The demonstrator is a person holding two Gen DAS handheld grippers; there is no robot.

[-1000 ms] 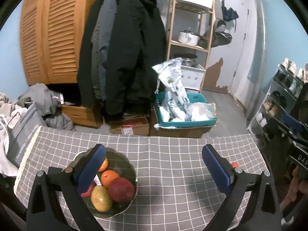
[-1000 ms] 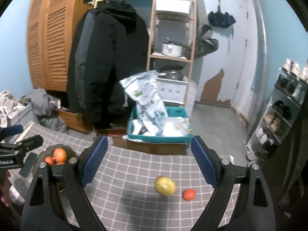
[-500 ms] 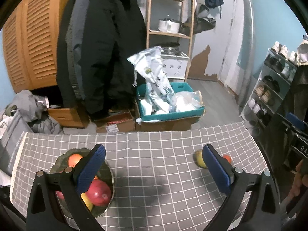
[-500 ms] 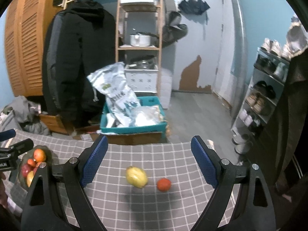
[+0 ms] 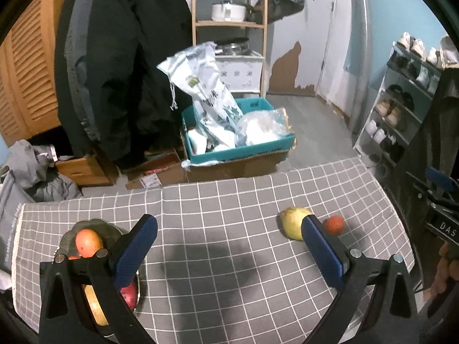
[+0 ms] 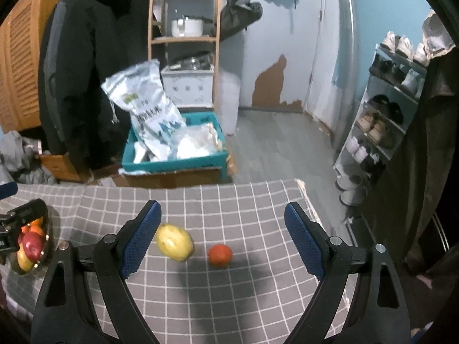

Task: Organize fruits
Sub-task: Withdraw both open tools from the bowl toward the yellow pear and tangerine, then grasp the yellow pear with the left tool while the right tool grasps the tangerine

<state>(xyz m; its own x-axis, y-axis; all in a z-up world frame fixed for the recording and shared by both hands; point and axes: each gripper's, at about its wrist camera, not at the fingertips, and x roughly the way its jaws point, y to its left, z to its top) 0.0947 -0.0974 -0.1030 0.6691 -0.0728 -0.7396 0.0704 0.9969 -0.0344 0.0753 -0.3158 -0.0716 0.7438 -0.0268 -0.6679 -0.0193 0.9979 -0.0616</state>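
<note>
Fruits still loose: a yellow fruit (image 6: 174,242) just off the right gripper (image 6: 222,240)'s left finger and a small orange one (image 6: 220,255) between its wide, empty jaws; closing carelessly could nudge either round fruit rolling away

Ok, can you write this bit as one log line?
left tool: open | right tool: open | yellow fruit, small red fruit: loose on cloth | bowl: holds fruit

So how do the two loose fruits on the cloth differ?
The yellow fruit is larger and oval; the orange-red fruit is smaller and round. The yellow fruit lies nearer the fruit bowl, the orange-red fruit nearer the table's far end. Both rest on the checked cloth, apart, outside the bowl.
</note>
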